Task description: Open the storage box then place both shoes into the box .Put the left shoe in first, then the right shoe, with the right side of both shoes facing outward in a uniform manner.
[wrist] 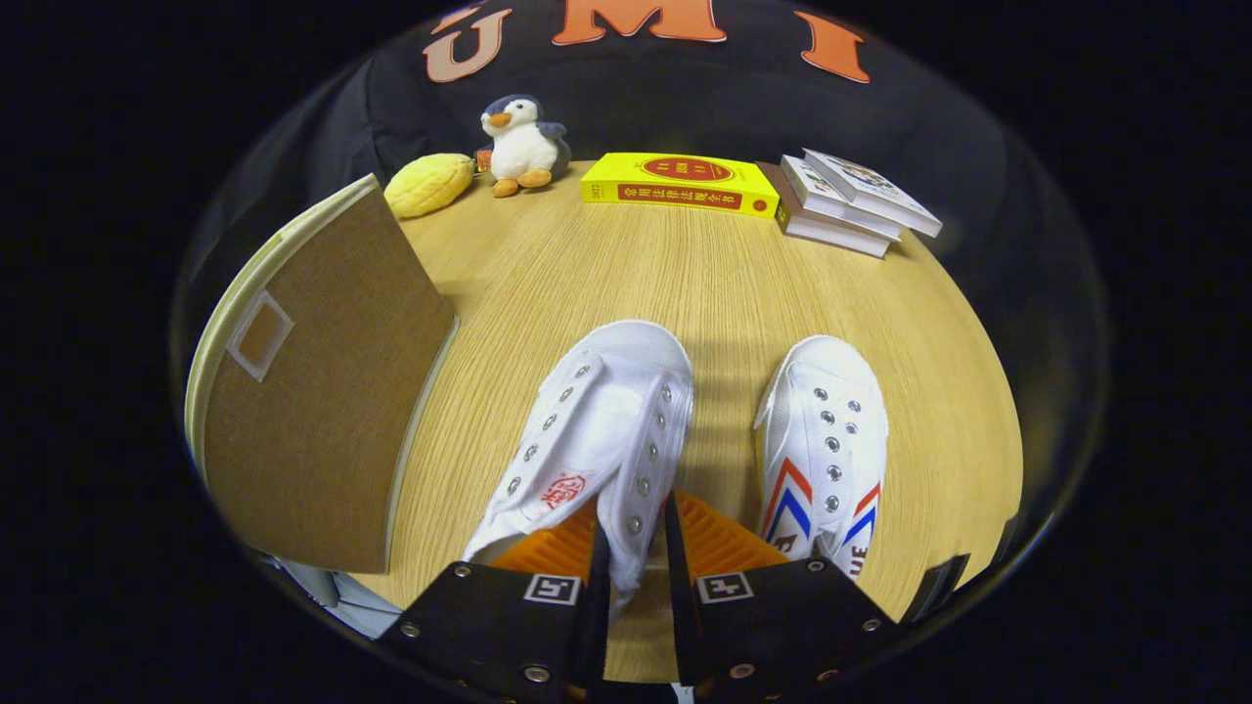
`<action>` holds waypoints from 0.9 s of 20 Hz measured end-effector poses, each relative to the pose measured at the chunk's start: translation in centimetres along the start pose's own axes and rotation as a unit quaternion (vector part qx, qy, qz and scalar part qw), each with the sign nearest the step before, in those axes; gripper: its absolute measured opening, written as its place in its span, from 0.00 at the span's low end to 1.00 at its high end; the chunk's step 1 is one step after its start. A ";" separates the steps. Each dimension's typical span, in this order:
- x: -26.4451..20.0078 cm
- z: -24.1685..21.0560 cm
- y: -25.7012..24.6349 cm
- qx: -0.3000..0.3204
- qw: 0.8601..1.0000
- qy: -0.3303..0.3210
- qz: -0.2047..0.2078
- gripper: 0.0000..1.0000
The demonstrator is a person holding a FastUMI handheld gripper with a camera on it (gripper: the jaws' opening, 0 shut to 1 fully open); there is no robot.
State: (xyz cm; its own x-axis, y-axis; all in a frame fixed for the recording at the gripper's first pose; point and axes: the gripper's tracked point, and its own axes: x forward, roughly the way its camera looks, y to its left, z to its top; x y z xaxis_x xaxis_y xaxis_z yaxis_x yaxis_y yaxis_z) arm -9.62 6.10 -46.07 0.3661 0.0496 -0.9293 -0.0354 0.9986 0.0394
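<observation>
Two white shoes on wooden table, left shoe in tool

White canvas shoes on matt wood-grain table.

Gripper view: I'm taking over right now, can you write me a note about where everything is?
Gripper: fingers closed on the side wall of the left shoe, beside the eyelets.
Right shoe: on the table, just right of the fingers.
Storage box: left of the shoes, with its flap raised.
Done: box looks opened, left shoe gripped.
Left: put the left shoe in, then the right, right sides facing outward.
</observation>
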 end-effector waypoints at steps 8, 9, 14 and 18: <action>-0.8 1.5 0.2 0.077 0.996 -0.004 0.034 0.04; -1.1 1.7 0.4 0.082 0.996 -0.006 0.038 0.04; -3.5 2.5 2.8 0.108 0.991 -0.005 0.072 0.04; -6.8 5.7 3.7 0.131 0.988 -0.025 0.079 0.04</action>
State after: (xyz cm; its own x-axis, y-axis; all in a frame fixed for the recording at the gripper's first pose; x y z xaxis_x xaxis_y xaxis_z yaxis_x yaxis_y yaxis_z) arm -6.95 9.52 -37.57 0.4201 0.1987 -0.8854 0.1440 0.9488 0.2813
